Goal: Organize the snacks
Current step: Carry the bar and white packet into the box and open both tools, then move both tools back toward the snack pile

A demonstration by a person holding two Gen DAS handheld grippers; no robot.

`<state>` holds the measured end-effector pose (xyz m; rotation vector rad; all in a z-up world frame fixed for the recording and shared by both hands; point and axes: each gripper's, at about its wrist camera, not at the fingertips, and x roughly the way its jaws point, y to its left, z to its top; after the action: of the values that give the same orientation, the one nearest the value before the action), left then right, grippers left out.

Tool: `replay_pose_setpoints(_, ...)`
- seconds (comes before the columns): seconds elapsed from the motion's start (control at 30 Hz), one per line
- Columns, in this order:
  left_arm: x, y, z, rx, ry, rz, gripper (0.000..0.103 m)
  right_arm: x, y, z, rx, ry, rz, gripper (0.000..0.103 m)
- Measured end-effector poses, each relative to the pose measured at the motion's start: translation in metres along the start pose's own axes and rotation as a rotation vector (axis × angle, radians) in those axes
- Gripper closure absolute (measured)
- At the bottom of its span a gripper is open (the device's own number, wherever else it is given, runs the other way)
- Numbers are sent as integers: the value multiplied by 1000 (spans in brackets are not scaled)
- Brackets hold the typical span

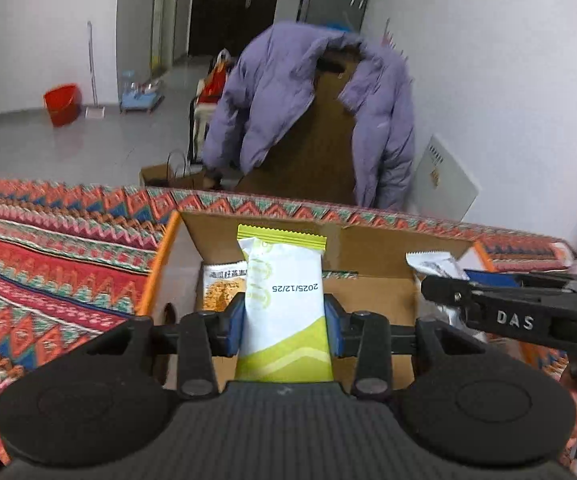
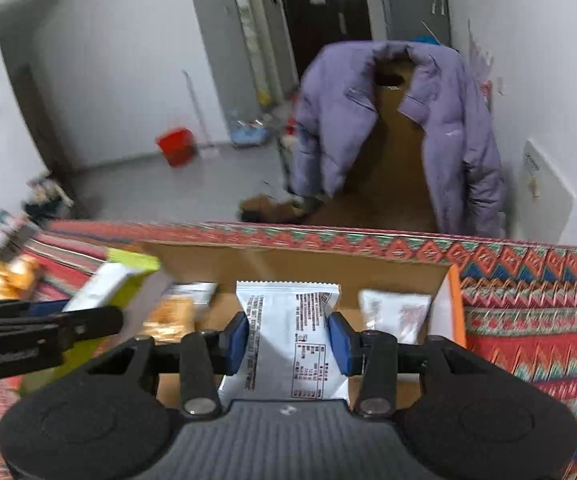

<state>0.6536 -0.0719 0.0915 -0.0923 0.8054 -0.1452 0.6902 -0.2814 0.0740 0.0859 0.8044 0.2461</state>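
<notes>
My left gripper [image 1: 284, 322] is shut on a white and green snack packet [image 1: 284, 304], held upright over the open cardboard box [image 1: 372, 240]. My right gripper [image 2: 288, 338] is shut on a white snack packet with black print [image 2: 288, 340], above the same cardboard box [image 2: 296, 260]. In the left wrist view the right gripper [image 1: 448, 288] reaches in from the right with its white packet [image 1: 432, 264]. In the right wrist view the left gripper's finger [image 2: 88, 322] and green packet [image 2: 112, 280] show at the left. An orange-printed packet [image 1: 224, 288] lies inside the box.
The box stands on a patterned red woven cloth [image 1: 48, 264]. Another white packet [image 2: 396, 312] lies at the box's right side. Beyond the table, a purple jacket [image 1: 308, 100] hangs over a brown board, and a red bucket [image 1: 62, 102] stands on the floor.
</notes>
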Motion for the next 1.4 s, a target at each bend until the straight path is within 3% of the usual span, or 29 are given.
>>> replay_pose_setpoints(0.27,77,-8,8,-12,115,18,61,65,-15,5,78,86,-40,59)
replay_pose_setpoints(0.4,78,-7,5,-13,119,-7,54,68,-16,3,121,70,-7,39)
replay_pose_setpoints(0.53,63,-7,10,4,84,-33,47,54,-19,1,114,52,-8,38)
replay_pose_setpoints(0.73,13,3,15,47,18,-22,41,6,-22,6,81,13,-35,37)
replay_pose_setpoints(0.97,-72,25,0,73,-57,-2,38,-85,-13,-12,6,-69,-56,29)
replay_pose_setpoints(1.23,-191,30,-60,140,-181,-46,26,-189,4,-72,-52,-163,-41,18)
replay_pose_setpoints(1.4,-250,30,-120,169,-255,-61,21,-247,26,-126,-72,-245,0,13)
